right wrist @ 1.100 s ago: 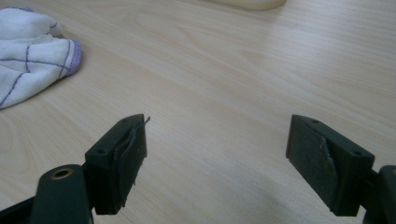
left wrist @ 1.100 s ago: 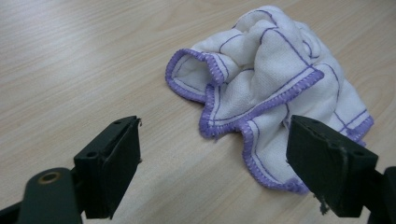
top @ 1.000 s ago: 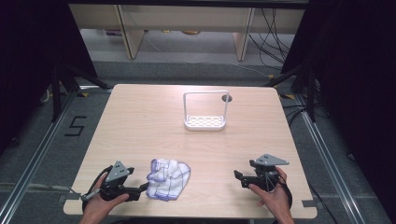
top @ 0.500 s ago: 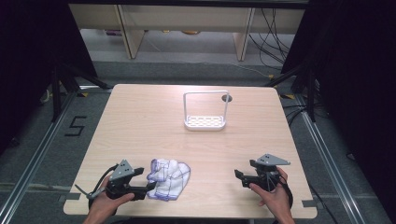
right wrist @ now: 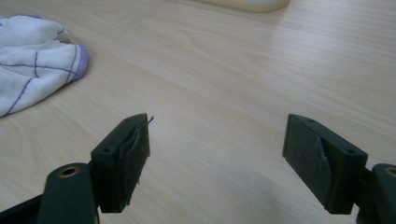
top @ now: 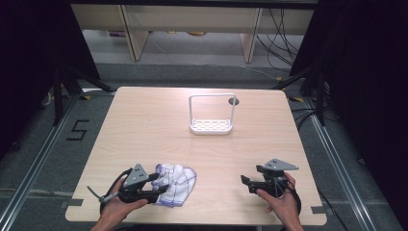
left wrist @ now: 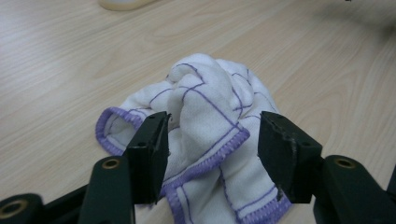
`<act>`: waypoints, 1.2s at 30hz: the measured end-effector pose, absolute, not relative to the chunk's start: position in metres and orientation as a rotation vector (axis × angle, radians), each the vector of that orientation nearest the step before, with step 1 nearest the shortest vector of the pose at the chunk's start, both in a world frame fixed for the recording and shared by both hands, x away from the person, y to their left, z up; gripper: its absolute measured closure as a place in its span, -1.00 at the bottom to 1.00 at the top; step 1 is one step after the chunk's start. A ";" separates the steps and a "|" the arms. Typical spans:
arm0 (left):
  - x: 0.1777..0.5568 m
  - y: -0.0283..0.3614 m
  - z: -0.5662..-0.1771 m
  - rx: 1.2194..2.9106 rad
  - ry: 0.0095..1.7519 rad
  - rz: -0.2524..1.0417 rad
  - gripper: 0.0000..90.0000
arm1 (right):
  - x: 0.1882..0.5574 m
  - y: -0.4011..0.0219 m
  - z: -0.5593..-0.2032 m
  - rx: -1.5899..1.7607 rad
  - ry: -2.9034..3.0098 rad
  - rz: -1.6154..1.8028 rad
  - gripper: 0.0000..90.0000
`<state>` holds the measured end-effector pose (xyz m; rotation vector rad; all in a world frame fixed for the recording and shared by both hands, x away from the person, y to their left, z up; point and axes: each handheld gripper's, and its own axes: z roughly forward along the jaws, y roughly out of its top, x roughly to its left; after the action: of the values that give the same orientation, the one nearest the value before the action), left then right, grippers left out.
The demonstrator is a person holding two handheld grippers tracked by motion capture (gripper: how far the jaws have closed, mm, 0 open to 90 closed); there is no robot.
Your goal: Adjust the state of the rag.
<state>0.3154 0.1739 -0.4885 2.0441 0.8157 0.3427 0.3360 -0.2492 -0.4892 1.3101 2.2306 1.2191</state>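
pale wooden table (top: 144, 125) under dark surroundings, with grey floor and shelving legs toward the top of the frame

high view: a crumpled white cloth with purple grid lines and purple hem (top: 175, 179) lies in the lower left of the frame, near the table's front edge. the left gripper (top: 156, 185) lies level at the cloth's left margin, its jaws reaching onto the fabric. the right gripper (top: 246, 182) rests in the lower right, well apart from the cloth. a white wire rack (top: 211, 126) stands upright at upper centre, far from both hands

left gripper view: the cloth (left wrist: 205, 121) is bunched into a soft mound across the centre of the frame, with a stitched hem fold lying between the jaws. the jaws have just been closing and stand about half apart, one on each side of the fold; the left pad seems to brush the fabric, the right pad is not yet pressing, so nothing is clamped. judged by its look, the cloth is light, limp and not fragile; it will drape and slide when lifted. the doubled hem or a raised ridge seems the firmest place to pinch

right gripper view: the jaws stand wide apart over bare table, holding nothing; the cloth (right wrist: 32, 60) sits at the upper left of the frame, the rack's base at the top edge
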 end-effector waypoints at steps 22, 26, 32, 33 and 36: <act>0.331 0.176 -0.447 1.982 0.687 0.417 0.95 | 0.338 -0.249 -0.490 1.256 2.264 1.214 -0.44; 0.332 0.177 -0.426 1.947 0.653 0.439 0.95 | 0.339 -0.249 -0.490 1.260 2.263 1.217 -0.44; 0.333 0.174 -0.392 1.909 0.610 0.473 0.96 | 0.339 -0.249 -0.490 1.263 2.263 1.221 -0.43; 0.334 0.172 -0.386 1.904 0.596 0.477 0.96 | 0.338 -0.249 -0.489 1.278 2.263 1.218 -0.43; 0.333 0.162 -0.370 1.909 0.555 0.493 0.96 | 0.339 -0.248 -0.489 1.278 2.282 1.220 -0.43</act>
<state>0.3334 0.1618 -0.3701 1.9089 0.5552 0.4932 0.3390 -0.2485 -0.4895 1.2777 2.2818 1.2202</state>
